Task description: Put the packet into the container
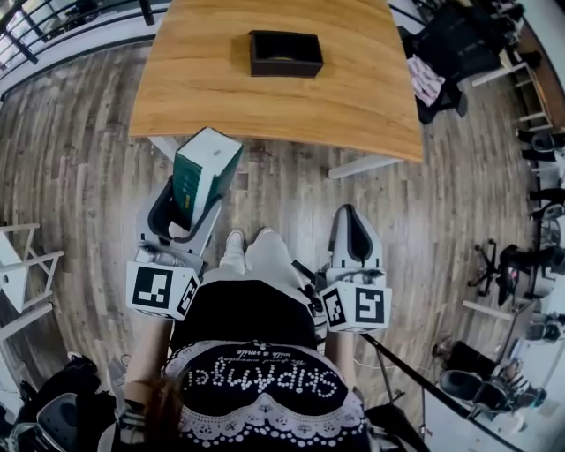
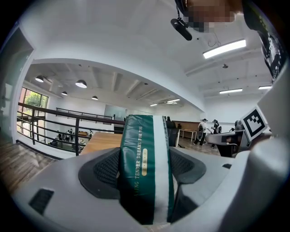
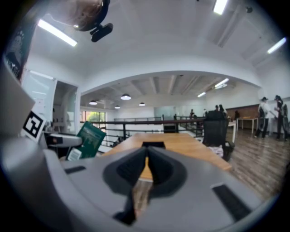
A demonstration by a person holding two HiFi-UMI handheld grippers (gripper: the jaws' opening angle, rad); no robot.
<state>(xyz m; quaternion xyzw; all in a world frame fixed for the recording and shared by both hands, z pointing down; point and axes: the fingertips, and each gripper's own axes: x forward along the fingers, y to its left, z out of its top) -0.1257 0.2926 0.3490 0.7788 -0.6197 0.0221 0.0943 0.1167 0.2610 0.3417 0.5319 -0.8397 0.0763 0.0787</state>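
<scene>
The left gripper [image 1: 192,205] clamps a green-and-white packet [image 1: 205,172] between its jaws, which are held apart by the packet's width. The packet stands on end, tilted, just short of the near edge of a wooden table [image 1: 362,101]. In the left gripper view the packet's narrow side fills the gap, with both dark pads pressed against it.

The right gripper [image 1: 353,216] is also short of the table's near edge, level with the table's right part. Its jaws are closed together with nothing between them.

The dark open container [image 1: 284,53] sits towards the far side of the table, about midway across. The table's near edge and a stretch of bare tabletop lie between it and the packet.

A dark chair [image 1: 439,48] draped with cloth stands off the table's right side, and a black railing [image 1: 53,26] runs beyond its left corner. The plank floor [image 1: 71,159] spreads around the table, and the person's pale shoes [image 1: 235,244] stand on it between the two grippers. A marker cube [image 1: 161,290] rides behind the left gripper's jaws.
</scene>
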